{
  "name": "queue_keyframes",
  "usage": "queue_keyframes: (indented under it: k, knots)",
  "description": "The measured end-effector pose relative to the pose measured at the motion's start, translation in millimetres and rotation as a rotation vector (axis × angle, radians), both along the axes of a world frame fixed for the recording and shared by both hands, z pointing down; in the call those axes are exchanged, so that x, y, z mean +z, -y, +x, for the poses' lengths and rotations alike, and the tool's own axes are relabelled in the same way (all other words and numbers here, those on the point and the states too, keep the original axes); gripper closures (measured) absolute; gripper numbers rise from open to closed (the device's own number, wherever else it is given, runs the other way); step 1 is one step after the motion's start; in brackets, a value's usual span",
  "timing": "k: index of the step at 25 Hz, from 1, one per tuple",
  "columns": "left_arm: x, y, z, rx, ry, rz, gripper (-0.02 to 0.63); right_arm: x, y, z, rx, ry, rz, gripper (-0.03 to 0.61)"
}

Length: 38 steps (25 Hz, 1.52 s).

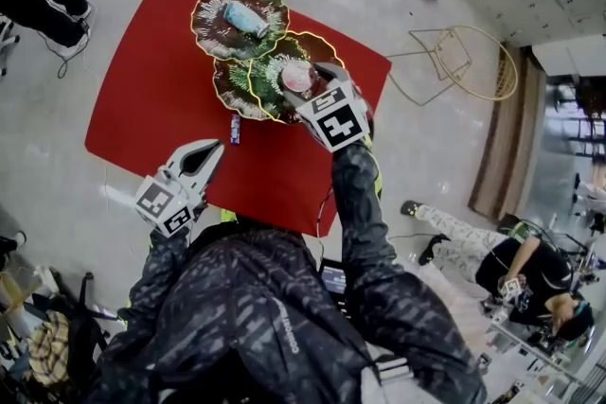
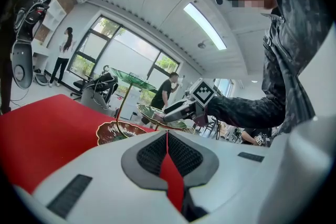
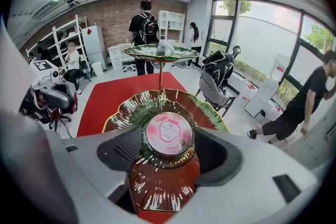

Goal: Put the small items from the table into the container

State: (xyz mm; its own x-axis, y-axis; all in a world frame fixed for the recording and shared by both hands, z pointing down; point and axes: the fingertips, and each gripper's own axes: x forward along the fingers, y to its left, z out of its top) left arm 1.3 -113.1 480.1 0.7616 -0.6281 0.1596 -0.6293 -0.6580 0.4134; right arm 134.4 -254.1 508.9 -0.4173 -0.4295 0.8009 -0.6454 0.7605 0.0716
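The right gripper (image 1: 305,86) is clenched on the round pink plastic tub with a strawberry-print lid (image 3: 168,134), one jaw on each side of its wall. The tub hangs over the middle dish (image 1: 327,44) of the three-tier green-and-red leaf-shaped dish stand, which stands near the far edge of the red tabletop (image 1: 151,90).

The left gripper (image 1: 206,156) is closed and empty, above the near edge.

A pale blue packet (image 1: 244,17) lies on the top dish (image 1: 204,14). A small blue wrapped item (image 1: 235,129) lies mid-tabletop, just beside the lowest dish (image 1: 225,88).

Handling, judged:
- Tub: probably light, rigid and smooth-walled. Grip across the diameter, below the lid.
- Wrapped item: probably light and flat. Pinch across its narrow width.
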Motion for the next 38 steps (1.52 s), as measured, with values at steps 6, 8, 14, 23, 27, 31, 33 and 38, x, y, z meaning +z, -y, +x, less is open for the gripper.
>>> queue_keyframes:
  k: [6,8,14,23,27,31,33,38]
  knots:
    - [-8,-6,1,-0.007,0.019,0.025,0.601,-13,-12,3,0.011,0.008,0.022,0.273]
    - [-10,-7,-2,-0.022,0.026,0.038,0.601,-18,-18,3,0.014,0.008,0.034,0.273]
    - [-19,-15,-8,-0.042,0.027,0.056,0.601,-30,-41,-2,0.012,0.013,0.058,0.273]
    - [-36,-42,-12,-0.043,0.011,0.082,0.603,-47,-92,-20,-0.009,0.03,0.071,0.275]
    - [-43,-56,-13,-0.039,0.002,0.095,0.603,-54,-116,-30,-0.023,0.055,0.063,0.275]
    - [-47,-72,-18,-0.04,-0.011,0.102,0.603,-61,-138,-38,-0.037,0.055,0.075,0.275]
    - [-48,-82,-20,-0.042,-0.014,0.106,0.603,-62,-152,-43,-0.045,0.058,0.075,0.275]
    - [-53,-104,-23,-0.033,-0.025,0.11,0.603,-68,-186,-54,-0.059,0.084,0.075,0.275]
